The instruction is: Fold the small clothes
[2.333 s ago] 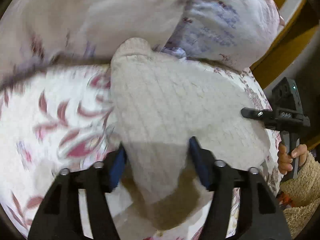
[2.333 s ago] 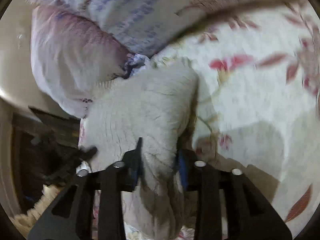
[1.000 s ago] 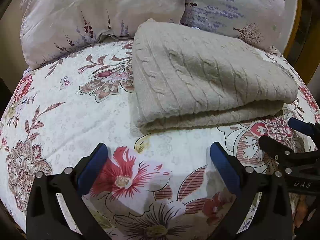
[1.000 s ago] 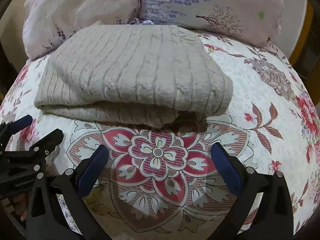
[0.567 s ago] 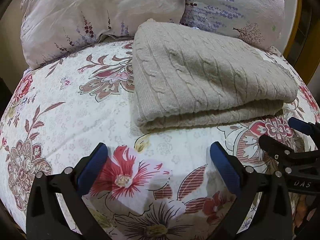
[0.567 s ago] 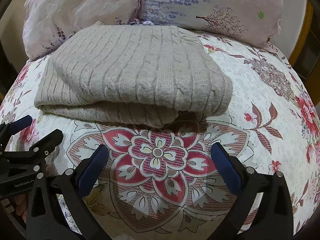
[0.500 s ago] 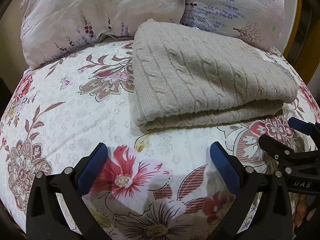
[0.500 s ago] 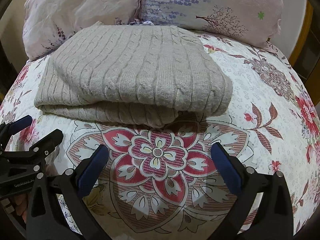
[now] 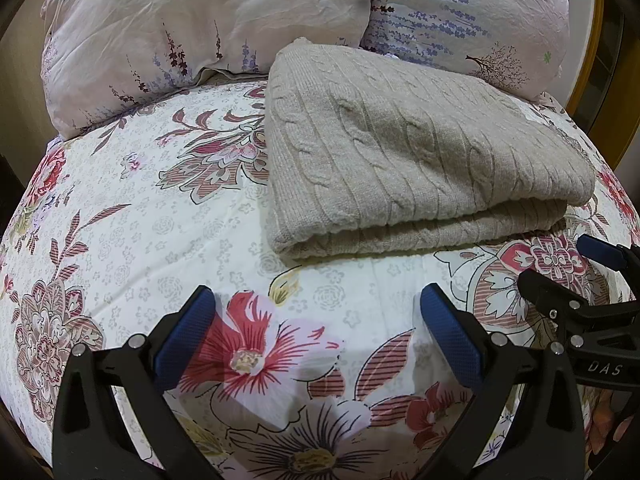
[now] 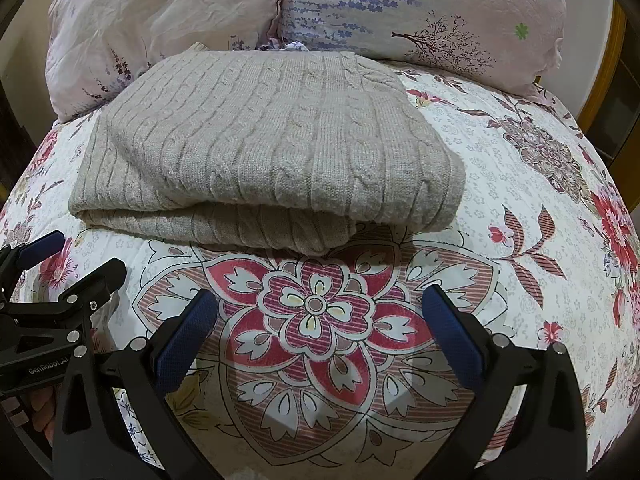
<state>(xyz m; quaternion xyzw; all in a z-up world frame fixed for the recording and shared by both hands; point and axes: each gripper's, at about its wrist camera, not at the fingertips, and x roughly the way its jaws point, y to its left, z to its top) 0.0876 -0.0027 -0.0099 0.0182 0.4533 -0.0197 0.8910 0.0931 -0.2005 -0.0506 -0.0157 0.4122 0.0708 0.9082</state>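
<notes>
In the left wrist view, a pale pink pillow with sprigs of purple flowers [image 9: 192, 36] fills the 11 o'clock area, leaning at the head of the bed. The bed's white quilted cover with red and pink flower prints [image 9: 132, 216] spreads below it. The left tongs [image 9: 316, 316] sit at 6 o'clock with their blue-padded fingers [image 9: 184, 332] wide apart, hovering over a printed red flower and holding nothing. Past them, toward 1 o'clock, lies the folded beige cable-knit sweater [image 9: 416, 160], flat on the cover, its folded layers stacked and its rounded fold edge facing the tongs, near but apart from them. Behind it at 1 o'clock sits a second pillow printed with lavender stems and a small tree [image 9: 480, 12], touching the sweater's far edge. At 4 o'clock the right tongs [image 9: 560, 268] come in from the side, their black fingers parted and empty, just beside the sweater's near right corner.

In the right wrist view, the left tongs [image 10: 68, 256] show at 9 o'clock, apart and empty. The beige sweater [image 10: 272, 148] lies at 12 o'clock, between the pillows and a large red printed medallion. The right tongs [image 10: 320, 312] stand spread wide at 6 o'clock over that medallion, gripping nothing.
</notes>
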